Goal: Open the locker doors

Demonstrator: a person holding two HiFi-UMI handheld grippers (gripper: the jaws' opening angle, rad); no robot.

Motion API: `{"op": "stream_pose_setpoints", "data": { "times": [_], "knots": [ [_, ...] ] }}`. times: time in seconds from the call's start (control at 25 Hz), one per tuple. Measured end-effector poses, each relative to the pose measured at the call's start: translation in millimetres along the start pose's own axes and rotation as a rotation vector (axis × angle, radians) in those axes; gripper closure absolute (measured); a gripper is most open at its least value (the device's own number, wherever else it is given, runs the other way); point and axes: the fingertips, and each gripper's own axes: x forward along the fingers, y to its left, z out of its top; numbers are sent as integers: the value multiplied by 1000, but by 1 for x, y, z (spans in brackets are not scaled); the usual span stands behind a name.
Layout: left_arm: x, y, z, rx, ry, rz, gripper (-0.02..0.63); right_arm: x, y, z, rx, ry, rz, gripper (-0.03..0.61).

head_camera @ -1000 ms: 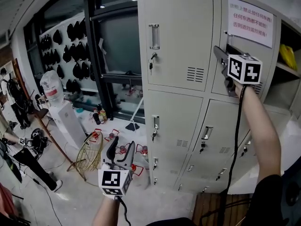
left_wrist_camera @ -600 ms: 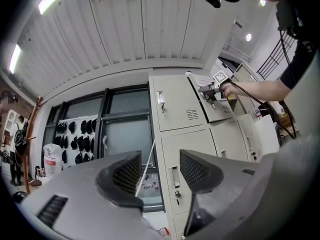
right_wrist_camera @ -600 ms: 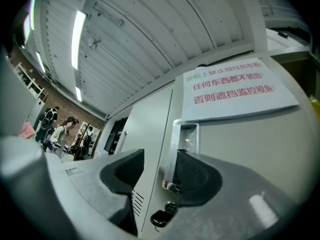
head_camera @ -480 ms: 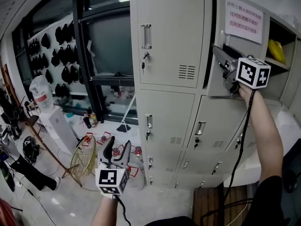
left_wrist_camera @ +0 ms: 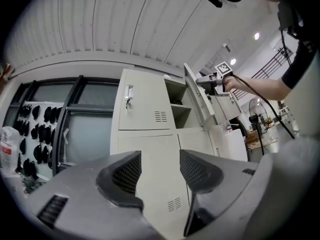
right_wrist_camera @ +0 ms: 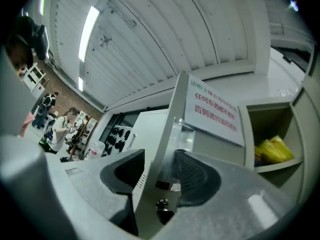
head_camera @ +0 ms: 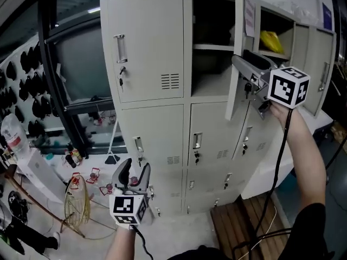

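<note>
The upper middle locker door (head_camera: 233, 42) now stands swung well out from the cabinet, where a second ago it was barely ajar, so its compartment (head_camera: 212, 72) shows. The right gripper (head_camera: 242, 65) is clamped on that door's free edge by the handle, and its jaws have just narrowed a little. The left gripper (head_camera: 134, 170) hangs low and near, jaws apart and empty. This door looks done, but the upper left door (head_camera: 146, 47) and the lower ones are still closed.

The lockers (head_camera: 154, 58) are pale grey-beige; the open locker door (head_camera: 233, 88) (same grey) bears a white notice (right_wrist_camera: 212, 111) printed in red. The bag (head_camera: 272, 39) inside, far right, is yellow; the planks (head_camera: 238, 221) brown.
</note>
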Motion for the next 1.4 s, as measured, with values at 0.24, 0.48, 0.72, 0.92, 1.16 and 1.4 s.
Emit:
{"op": "stream_pose_setpoints", "data": {
  "times": [0.24,0.48,0.72,0.92,1.16,1.4],
  "knots": [
    [13,-28,-3,-33,-5,-108,376,-54,-26,2,-57,42,-167,382],
    [33,-59,-10,-76,-1,-202,376,-101,-48,-5,-145,116,-296,419],
    [45,-98,-3,-94,0,-261,376,-140,-82,-4,-125,121,-376,457],
    [50,-116,-4,-70,-8,-247,376,-154,-98,-5,-89,98,-354,460],
    [51,-138,5,-54,4,-215,376,-167,-102,-1,-85,32,-312,460],
    [44,-159,10,-10,29,-168,376,-202,-67,23,-102,-156,-246,480]
  ]
}}
